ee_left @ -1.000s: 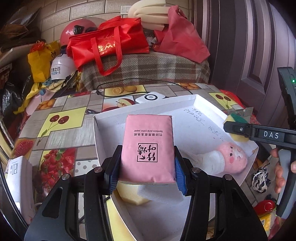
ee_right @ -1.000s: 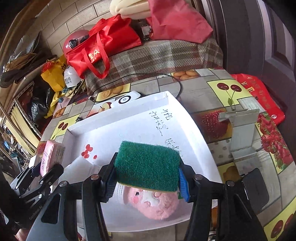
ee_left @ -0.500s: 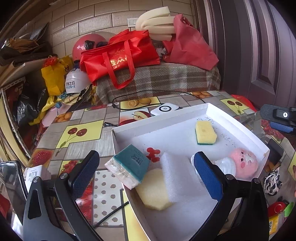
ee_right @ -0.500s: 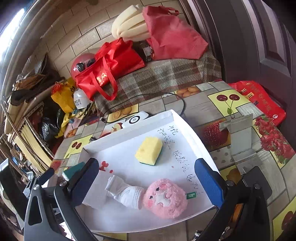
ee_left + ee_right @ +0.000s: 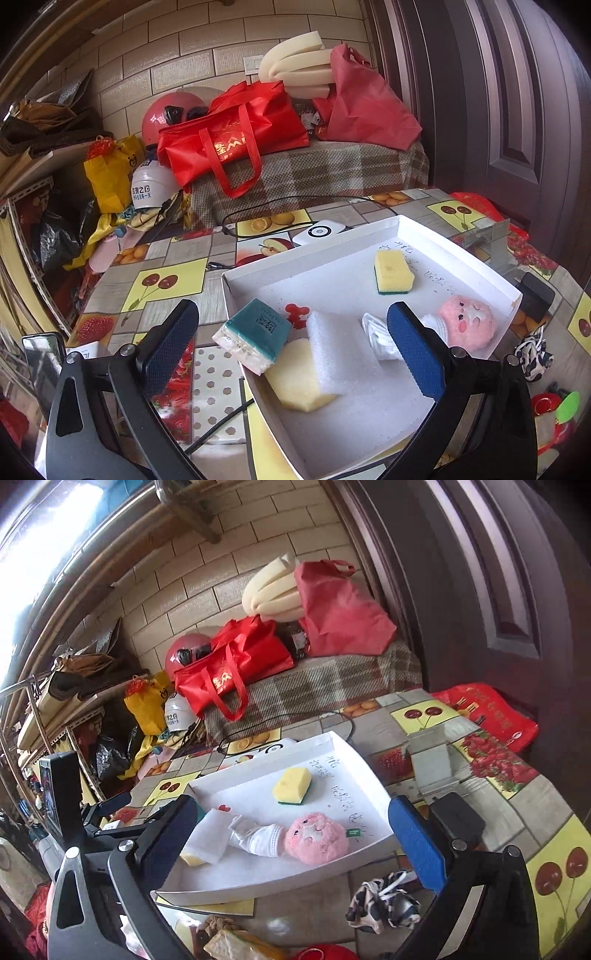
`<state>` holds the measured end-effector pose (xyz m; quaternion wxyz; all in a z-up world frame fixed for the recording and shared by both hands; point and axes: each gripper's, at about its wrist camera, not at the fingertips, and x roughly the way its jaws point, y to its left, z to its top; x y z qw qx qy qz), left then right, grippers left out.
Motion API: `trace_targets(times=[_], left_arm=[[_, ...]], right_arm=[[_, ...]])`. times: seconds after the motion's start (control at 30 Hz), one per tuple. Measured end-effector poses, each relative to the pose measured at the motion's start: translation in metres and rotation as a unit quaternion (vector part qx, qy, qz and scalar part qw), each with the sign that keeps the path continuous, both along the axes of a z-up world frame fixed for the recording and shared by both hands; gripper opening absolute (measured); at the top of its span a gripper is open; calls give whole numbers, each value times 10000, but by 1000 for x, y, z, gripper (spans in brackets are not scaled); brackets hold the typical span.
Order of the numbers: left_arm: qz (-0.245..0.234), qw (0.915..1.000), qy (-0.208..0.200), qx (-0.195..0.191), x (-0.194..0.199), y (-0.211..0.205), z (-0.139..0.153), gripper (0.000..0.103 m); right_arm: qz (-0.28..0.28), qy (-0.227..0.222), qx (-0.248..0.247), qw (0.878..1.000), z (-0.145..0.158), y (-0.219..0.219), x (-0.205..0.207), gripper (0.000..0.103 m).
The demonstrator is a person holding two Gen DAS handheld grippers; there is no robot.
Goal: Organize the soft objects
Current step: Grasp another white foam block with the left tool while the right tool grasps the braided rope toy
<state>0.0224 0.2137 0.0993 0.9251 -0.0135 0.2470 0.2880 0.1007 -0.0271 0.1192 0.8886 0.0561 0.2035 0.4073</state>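
A white tray (image 5: 458, 243) lies on the fruit-patterned table. In it are a yellow-green sponge (image 5: 392, 272), a pink plush doll (image 5: 466, 326) with white clothes, a white foam block (image 5: 338, 356) on a yellow sponge (image 5: 295, 380), and a teal tissue pack (image 5: 253, 334) leaning on the tray's left rim. My left gripper (image 5: 291, 356) is open and empty above the tray's near left corner. My right gripper (image 5: 291, 845) is open and empty above the tray (image 5: 369, 775), over the doll (image 5: 317, 838); the sponge (image 5: 292, 785) lies beyond.
A black-and-white cloth (image 5: 384, 904) lies by the tray's near edge. A white round device (image 5: 320, 231) and black cable sit behind the tray. A grey stand (image 5: 432, 764) is at right. Red bags (image 5: 229, 136) and helmets pile behind the table.
Both grippers opened and drew back upward. The left released its tissue pack at the tray's left rim; the right released the sponge, which now lies yellow side up in the tray.
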Motion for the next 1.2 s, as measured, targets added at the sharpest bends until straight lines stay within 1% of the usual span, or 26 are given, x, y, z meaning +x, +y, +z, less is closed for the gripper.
trace_targets(times=[0.07, 0.1, 0.2, 0.3, 0.4, 0.5, 0.57, 0.6, 0.7, 0.73, 0.77, 0.8, 0.83, 0.9, 0.93, 1.0, 1.1, 1.17, 1.2], left_arm=[[-24, 10000, 27, 62, -2, -5, 0, 103], [-41, 9999, 45, 90, -3, -8, 1, 103], [-153, 9998, 68, 128, -7, -16, 2, 103], [-521, 9986, 19, -88, -15, -26, 3, 103], [-1030, 9937, -103, -438, -31, -36, -2, 103], [-1585, 9853, 20, -633, -47, -48, -11, 103], [-2018, 9768, 165, -692, -58, -61, -19, 103], [-2283, 9703, 281, -746, -63, -68, -24, 103], [-3069, 9445, 691, -946, -73, -92, -39, 103], [-3252, 9371, 839, -955, -75, -101, -45, 103], [-3357, 9323, 993, -908, -76, -110, -51, 103], [-3400, 9297, 1158, -822, -74, -117, -56, 102], [-3390, 9289, 1298, -730, -72, -122, -63, 102], [-3343, 9271, 1556, -667, -65, -128, -73, 92], [-3315, 9260, 1656, -717, -61, -129, -77, 91], [-3302, 9238, 1764, -807, -56, -130, -82, 89], [-3363, 9206, 1817, -796, -52, -133, -85, 89], [-3383, 9187, 1860, -835, -47, -136, -87, 89], [-3391, 9175, 1890, -863, -44, -137, -89, 89]], right_arm=[[-122, -37, -46, 9999, -3, -9, -3, 103], [-162, 36, -68, 9998, -6, -14, -3, 103], [-193, 475, 52, 9987, -18, -34, 4, 103], [-500, 748, 131, 9959, -34, -56, 12, 103], [-763, 1001, 88, 9920, -50, -76, 20, 103], [-805, 1173, -133, 9897, -62, -87, 22, 103], [-742, 1197, -301, 9896, -67, -92, 19, 103], [-718, 1184, -387, 9896, -68, -94, 18, 103], [-596, 1136, -603, 9899, -74, -98, 11, 103], [-459, 1163, -646, 9901, -76, -97, 10, 103], [-260, 1185, -642, 9905, -77, -97, 8, 103], [-67, 1173, -630, 9911, -77, -95, 4, 103], [94, 1117, -684, 9913, -75, -92, 0, 103], [328, 938, -1017, 9898, -75, -81, -9, 103], [425, 862, -1248, 9875, -76, -75, -14, 103], [560, 744, -1703, 9810, -80, -64, -20, 103], [741, 648, -2111, 9725, -85, -51, -23, 102], [749, 703, -2380, 9658, -92, -42, -20, 96], [797, 775, -2464, 9628, -95, -39, -18, 88]])
